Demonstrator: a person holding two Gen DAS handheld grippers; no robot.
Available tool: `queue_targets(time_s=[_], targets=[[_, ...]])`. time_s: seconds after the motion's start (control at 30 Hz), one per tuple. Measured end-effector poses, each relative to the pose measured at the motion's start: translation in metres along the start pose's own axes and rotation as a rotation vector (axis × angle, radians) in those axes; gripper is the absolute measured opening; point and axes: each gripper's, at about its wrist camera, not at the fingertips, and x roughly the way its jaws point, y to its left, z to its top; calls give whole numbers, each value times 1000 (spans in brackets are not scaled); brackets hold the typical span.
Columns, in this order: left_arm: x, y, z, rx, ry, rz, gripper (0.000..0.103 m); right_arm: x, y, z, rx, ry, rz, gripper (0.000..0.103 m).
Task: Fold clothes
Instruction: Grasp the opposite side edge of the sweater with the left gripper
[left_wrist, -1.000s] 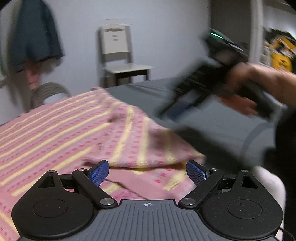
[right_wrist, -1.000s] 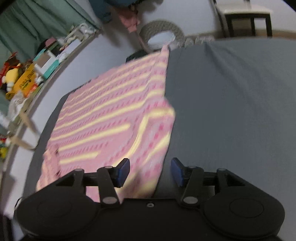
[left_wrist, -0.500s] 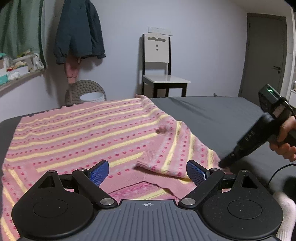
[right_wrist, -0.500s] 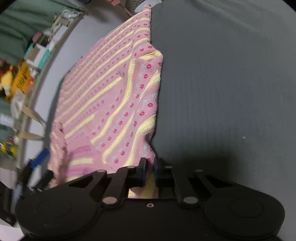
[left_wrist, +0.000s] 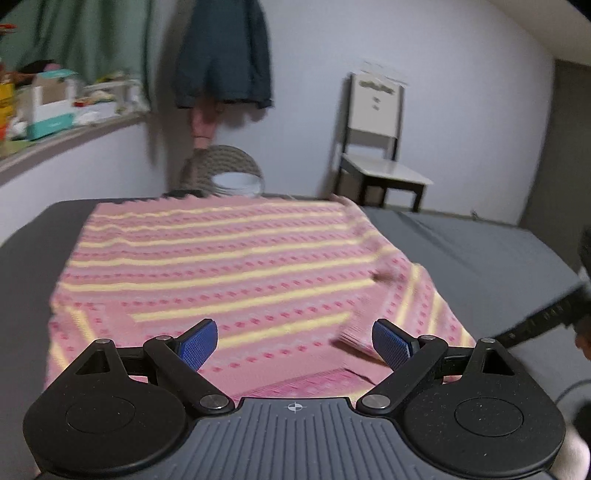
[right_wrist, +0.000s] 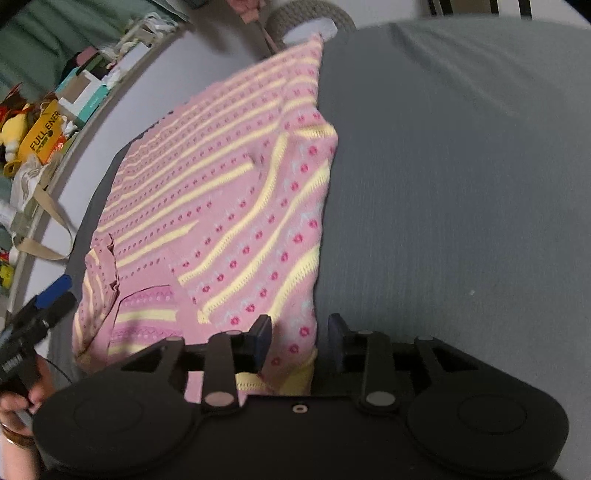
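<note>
Pink striped sweater (right_wrist: 221, 206) lies mid-frame; its folded sleeve edge sits between the right gripper (right_wrist: 299, 332), jaws just reopened, unpinched. Left gripper (left_wrist: 295, 341) hangs wide, released.

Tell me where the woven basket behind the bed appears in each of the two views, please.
Left wrist view: the woven basket stands upper centre, behind the far edge of the pink sweater.
Right wrist view: the basket is at the top edge, just left of centre, partly cut off.
Shared landmark: the sweater's far corner lies right before the basket in both.
</note>
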Motion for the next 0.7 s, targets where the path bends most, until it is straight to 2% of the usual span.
queue_targets(time_s=[0.13, 0.2, 0.27, 0.33, 0.4, 0.53, 0.6, 0.7], targets=[[-17, 33, 9, -55, -29, 58, 93, -18, 28, -3, -178, -128, -94, 33], [-31, 64, 11, -99, -39, 94, 102, -25, 54, -11, -320, -196, -120, 33], [-45, 104, 8, -171, -29, 132, 103, -24, 83, -23, -442, -229, -99, 33], [-52, 143, 5, -250, 14, 153, 103, -22, 111, -36, -561, -259, -72, 35], [-52, 177, 2, -313, 62, 169, 103, -12, 144, -53, -680, -257, -18, 40], [-44, 228, -6, -431, 94, 159, 103, 18, 208, -92, -884, -217, 78, 44], [-31, 242, -6, -455, 106, 121, 103, 32, 239, -110, -945, -179, 139, 44], [-3, 254, 0, -443, 127, 102, 103, 51, 279, -128, -1037, -156, 203, 44]])
